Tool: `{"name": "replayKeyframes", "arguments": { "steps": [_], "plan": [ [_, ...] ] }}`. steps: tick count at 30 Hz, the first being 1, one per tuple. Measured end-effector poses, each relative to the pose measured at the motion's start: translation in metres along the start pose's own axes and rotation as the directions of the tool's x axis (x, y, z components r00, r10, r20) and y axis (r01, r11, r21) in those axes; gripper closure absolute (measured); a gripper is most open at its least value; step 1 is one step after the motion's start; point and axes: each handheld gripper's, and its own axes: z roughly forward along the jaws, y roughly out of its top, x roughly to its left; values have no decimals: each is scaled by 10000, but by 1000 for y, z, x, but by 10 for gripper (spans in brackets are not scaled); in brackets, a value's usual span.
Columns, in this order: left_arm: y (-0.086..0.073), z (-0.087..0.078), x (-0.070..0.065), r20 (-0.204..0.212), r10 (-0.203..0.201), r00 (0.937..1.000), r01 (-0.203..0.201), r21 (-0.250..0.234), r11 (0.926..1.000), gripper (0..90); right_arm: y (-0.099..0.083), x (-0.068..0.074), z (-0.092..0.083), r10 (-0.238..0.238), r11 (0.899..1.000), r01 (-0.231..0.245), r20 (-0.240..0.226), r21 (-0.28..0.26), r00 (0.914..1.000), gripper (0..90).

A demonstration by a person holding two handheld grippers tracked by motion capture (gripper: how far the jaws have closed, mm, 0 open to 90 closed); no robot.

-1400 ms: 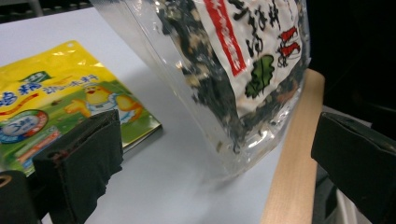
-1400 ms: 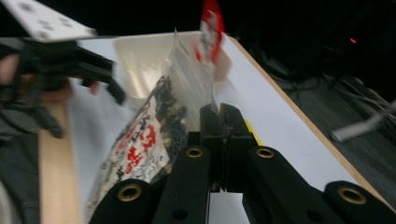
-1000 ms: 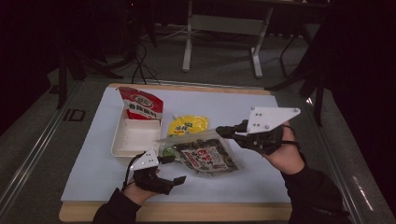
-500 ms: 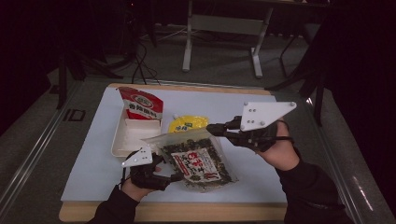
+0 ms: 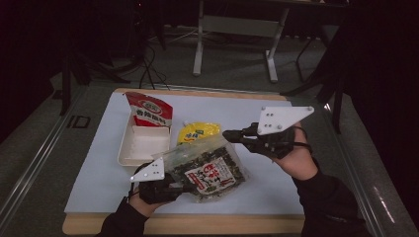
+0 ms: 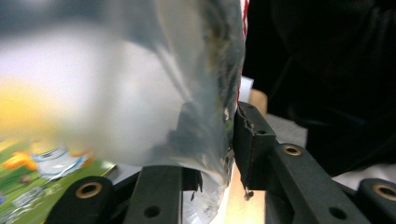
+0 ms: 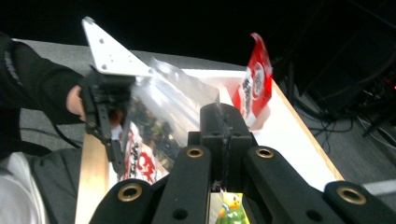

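White table (image 5: 99, 168); seaweed bag (image 5: 210, 170) tilted diagonally

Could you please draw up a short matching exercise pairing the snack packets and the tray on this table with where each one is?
Things:
1. clear seaweed bag
2. red packet
3. yellow packet
4. white tray

Places or states:
A. lying flat on the mat, right of the tray
B. empty, near the mat's left side
C. standing at the tray's far end
D. held by the left gripper

Pairs: 1-D, 2-C, 3-A, 4-B
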Motion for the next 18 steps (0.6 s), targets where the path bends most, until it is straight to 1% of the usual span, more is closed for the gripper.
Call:
{"name": "replayKeyframes", "arguments": {
  "steps": [4, 6, 7, 8, 10, 12, 14, 16, 18],
  "plan": [
    [7, -1, -4, -44, 108, 9999, -106, 308, 9995, 772, -8, -6, -1, 289, 9996, -288, 88, -74, 9995, 900],
    [10, -2, -5, -209, 184, 9996, -174, 449, 9988, 774, -11, -9, -2, 415, 9990, -414, 57, -191, 9991, 895],
    [12, -2, -4, -207, 213, 9996, -202, 517, 9985, 775, -13, -10, -3, 450, 9987, -448, 85, -236, 9989, 892],
    [13, -3, -4, -221, 190, 9996, -177, 566, 9982, 776, -15, -11, -3, 536, 9982, -532, 112, -277, 9985, 881],
    [17, -3, -5, -377, 228, 9990, -201, 698, 9974, 778, -18, -14, -4, 673, 9970, -667, 160, -395, 9976, 853],
    [19, -4, -4, -479, 189, 9987, -150, 805, 9966, 778, -22, -17, -4, 804, 9956, -790, 269, -503, 9964, 784],
    [22, -5, -3, -586, 178, 9981, -130, 811, 9966, 779, -26, -19, -7, 974, 9934, -949, 364, -646, 9946, 730],
    [25, -8, -1, -591, 132, 9982, -84, 807, 9967, 779, -31, -23, -10, 1217, 9900, -1166, 614, -798, 9907, 657],
    [28, -11, -1, -744, 142, 9971, -82, 802, 9967, 779, -38, -26, -12, 1407, 9875, -1340, 802, -833, 9868, 636]
  ]
}}
